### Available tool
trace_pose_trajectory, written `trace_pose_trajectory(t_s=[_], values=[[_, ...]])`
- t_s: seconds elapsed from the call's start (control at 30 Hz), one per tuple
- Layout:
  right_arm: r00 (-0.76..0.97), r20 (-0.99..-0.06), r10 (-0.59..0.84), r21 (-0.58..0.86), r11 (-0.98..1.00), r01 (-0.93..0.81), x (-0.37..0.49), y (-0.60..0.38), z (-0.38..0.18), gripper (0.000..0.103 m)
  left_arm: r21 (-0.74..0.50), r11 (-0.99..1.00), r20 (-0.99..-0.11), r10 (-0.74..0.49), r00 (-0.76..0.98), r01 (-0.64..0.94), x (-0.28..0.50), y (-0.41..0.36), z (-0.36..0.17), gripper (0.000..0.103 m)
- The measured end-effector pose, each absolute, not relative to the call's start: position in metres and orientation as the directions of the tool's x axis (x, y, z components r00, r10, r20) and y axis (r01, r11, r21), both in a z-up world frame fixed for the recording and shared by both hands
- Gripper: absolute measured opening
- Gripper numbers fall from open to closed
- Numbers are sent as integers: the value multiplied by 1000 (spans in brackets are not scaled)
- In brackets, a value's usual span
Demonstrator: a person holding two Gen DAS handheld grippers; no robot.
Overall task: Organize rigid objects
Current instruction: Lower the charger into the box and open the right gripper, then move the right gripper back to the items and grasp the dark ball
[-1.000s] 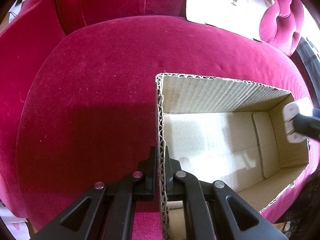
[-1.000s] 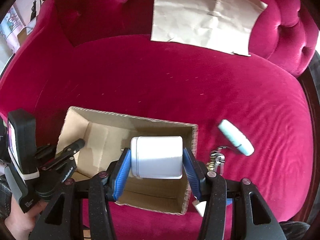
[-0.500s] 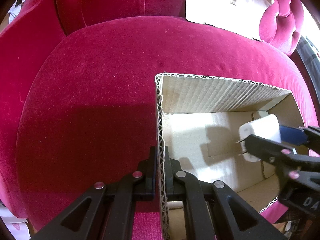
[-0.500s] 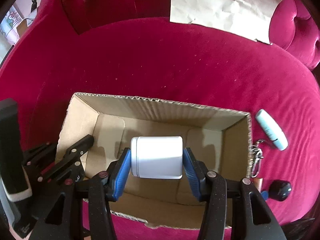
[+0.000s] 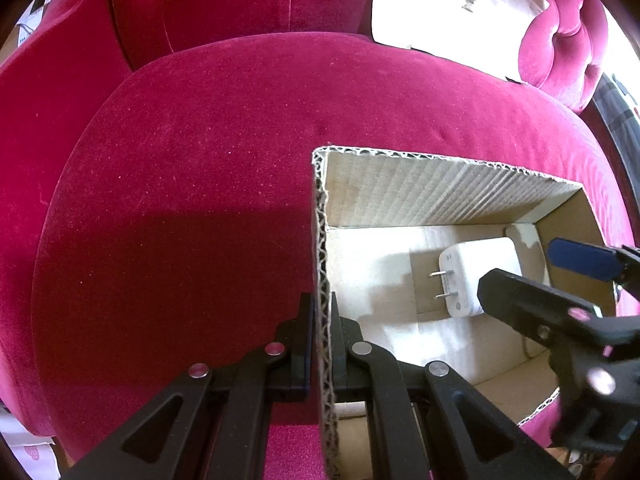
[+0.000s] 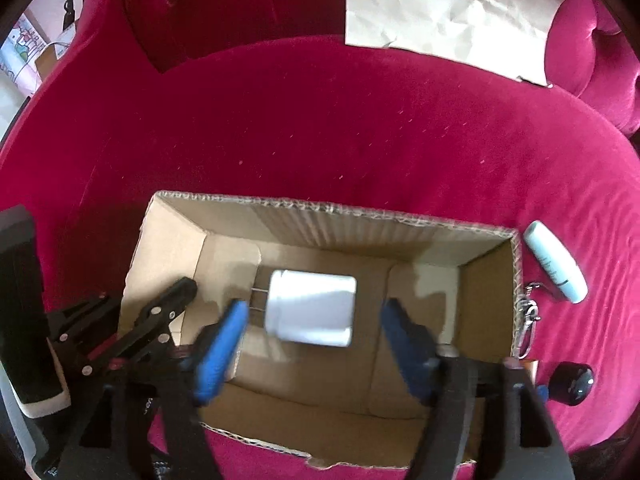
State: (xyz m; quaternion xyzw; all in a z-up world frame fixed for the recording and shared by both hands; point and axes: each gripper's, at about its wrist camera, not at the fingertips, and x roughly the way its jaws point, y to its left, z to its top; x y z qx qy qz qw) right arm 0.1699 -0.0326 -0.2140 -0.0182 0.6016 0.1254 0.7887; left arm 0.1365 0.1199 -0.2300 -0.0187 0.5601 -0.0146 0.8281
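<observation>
An open cardboard box (image 5: 440, 192) (image 6: 340, 216) sits on the pink velvet sofa seat. My left gripper (image 5: 321, 308) (image 6: 140, 296) is shut on the box's short left wall, one finger inside and one outside. A white plug-in charger (image 5: 478, 276) (image 6: 312, 308) with two metal prongs lies on its side inside the box, near the floor. My right gripper (image 6: 315, 307) (image 5: 520, 266) reaches down into the box around the charger. Its jaws are opening, and the blue pads (image 6: 218, 352) stand clear of the charger on both sides.
Right of the box on the seat lie a pale blue tube (image 6: 556, 268), a metal key clip (image 6: 528, 320) and a black round object (image 6: 574, 384). A crumpled brown paper sheet (image 6: 452, 12) leans on the sofa back.
The right gripper came down into the box with the charger, then spread its jaws and let go of it. The left gripper kept its hold on the box wall.
</observation>
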Motion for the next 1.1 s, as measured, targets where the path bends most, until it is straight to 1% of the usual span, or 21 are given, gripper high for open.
trace_pose_trajectory(t_s=[0.07, 0.13, 0.2, 0.57, 0.83, 1.1], values=[[257, -949, 184, 130, 968, -214, 170, -34, -211, 90, -46, 999, -927, -45, 373, 4, 135, 120, -231, 4], [266, -947, 180, 125, 970, -209, 170, -35, -207, 95, -47, 999, -927, -45, 373, 5, 135, 120, -231, 4], [278, -944, 177, 122, 971, -204, 171, -37, -204, 102, -48, 999, -927, -46, 372, 4, 135, 120, -231, 4], [336, -924, 184, 120, 972, -201, 161, -52, -175, 103, -49, 999, -927, -47, 373, 4, 135, 120, -231, 4], [369, -922, 115, 60, 986, -158, 155, -89, -150, 103, -60, 998, -928, -54, 370, -4, 137, 124, -231, 4], [383, -922, 59, 40, 998, -56, 154, -143, -138, 103, -60, 998, -928, -55, 370, -3, 137, 126, -231, 4]])
